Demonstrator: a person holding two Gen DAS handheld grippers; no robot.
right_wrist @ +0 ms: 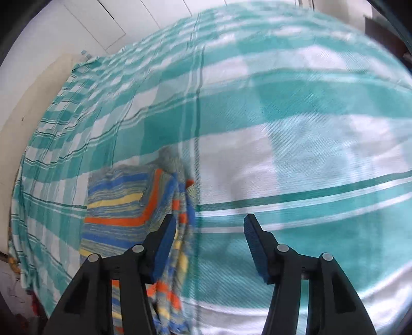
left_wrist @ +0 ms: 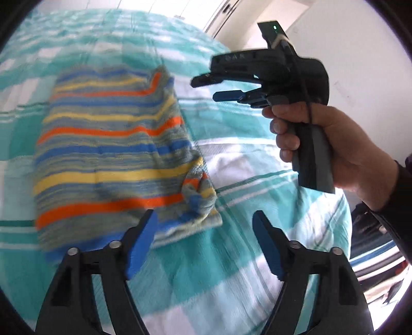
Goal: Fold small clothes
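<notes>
A small knitted garment (left_wrist: 110,144) with blue, yellow and orange stripes lies folded flat on a teal and white checked bed sheet (left_wrist: 231,257); one bunched corner sits at its near right edge. My left gripper (left_wrist: 204,221) hovers open just in front of that corner, with nothing pressed between the pads. A hand (left_wrist: 334,149) holds my right gripper (left_wrist: 203,89) above the sheet to the right of the garment, jaws apart and empty. In the right wrist view the garment (right_wrist: 123,211) lies at lower left, partly behind the left finger of the open right gripper (right_wrist: 209,223).
The sheet (right_wrist: 309,128) covers the whole bed and is blurred in both views. White cupboard doors (right_wrist: 90,23) and a pale floor (right_wrist: 38,103) lie beyond the bed's left edge. Dark objects (left_wrist: 373,244) sit past the bed's right edge.
</notes>
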